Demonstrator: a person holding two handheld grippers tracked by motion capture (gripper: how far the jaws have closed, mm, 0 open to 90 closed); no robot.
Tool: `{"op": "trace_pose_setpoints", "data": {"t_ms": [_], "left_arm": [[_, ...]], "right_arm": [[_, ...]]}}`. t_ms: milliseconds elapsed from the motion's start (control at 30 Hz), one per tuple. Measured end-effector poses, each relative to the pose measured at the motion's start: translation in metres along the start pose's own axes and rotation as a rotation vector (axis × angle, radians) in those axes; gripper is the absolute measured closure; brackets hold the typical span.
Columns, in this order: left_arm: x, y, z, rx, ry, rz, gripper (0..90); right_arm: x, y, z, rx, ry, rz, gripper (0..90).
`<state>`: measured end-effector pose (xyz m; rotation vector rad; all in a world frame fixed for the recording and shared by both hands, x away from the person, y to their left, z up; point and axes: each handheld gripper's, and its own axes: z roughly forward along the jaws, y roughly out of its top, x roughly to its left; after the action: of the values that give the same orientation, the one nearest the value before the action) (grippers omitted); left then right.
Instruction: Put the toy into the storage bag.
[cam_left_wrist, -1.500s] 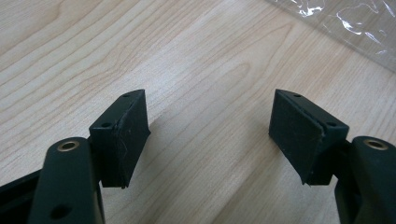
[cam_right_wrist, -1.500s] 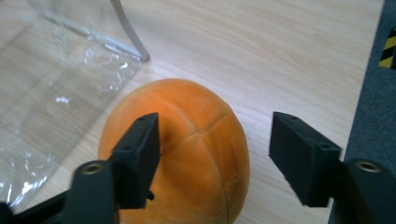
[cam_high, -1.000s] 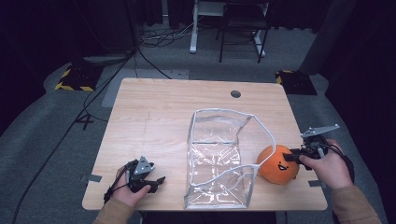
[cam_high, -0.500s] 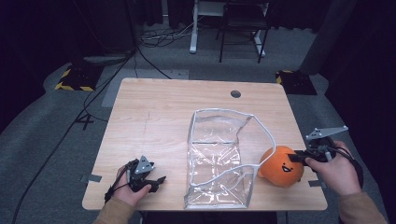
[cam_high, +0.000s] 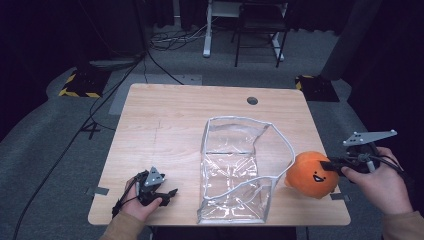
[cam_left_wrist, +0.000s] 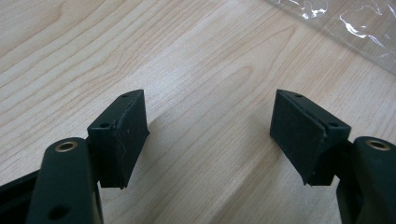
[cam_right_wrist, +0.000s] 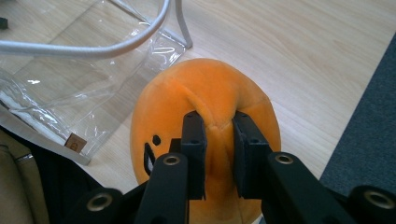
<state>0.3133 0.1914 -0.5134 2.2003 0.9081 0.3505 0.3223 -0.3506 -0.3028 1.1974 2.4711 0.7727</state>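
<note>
One pinch of plush, and it gives

Two black jaws of my right hand-held gripper (cam_right_wrist: 218, 156) have just been closing and now nip a fold of the orange plush toy (cam_right_wrist: 205, 116), which sits at the right edge of the tabletop (cam_high: 170, 125), just beside the clear bag (cam_high: 240, 170). I judge it light, soft and squashy; a deeper bite into the stuffing would hold surer. My left hand-held gripper (cam_left_wrist: 210, 135) stands spread over bare wood.
</note>
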Motion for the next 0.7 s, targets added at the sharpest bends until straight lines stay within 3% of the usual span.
{"op": "trace_pose_setpoints", "data": {"t_ms": [267, 700], "left_arm": [[0.000, 0.000, 0.000, 0.002, 0.000, 0.002, 27.9], [0.001, 0.000, 0.000, 0.002, 0.002, 0.006, 27.9]], "right_arm": [[0.003, 0.006, -0.019, -0.027, 0.009, 0.003, 76.6], [0.004, 0.017, -0.046, -0.039, -0.039, -0.014, 76.6]]}}
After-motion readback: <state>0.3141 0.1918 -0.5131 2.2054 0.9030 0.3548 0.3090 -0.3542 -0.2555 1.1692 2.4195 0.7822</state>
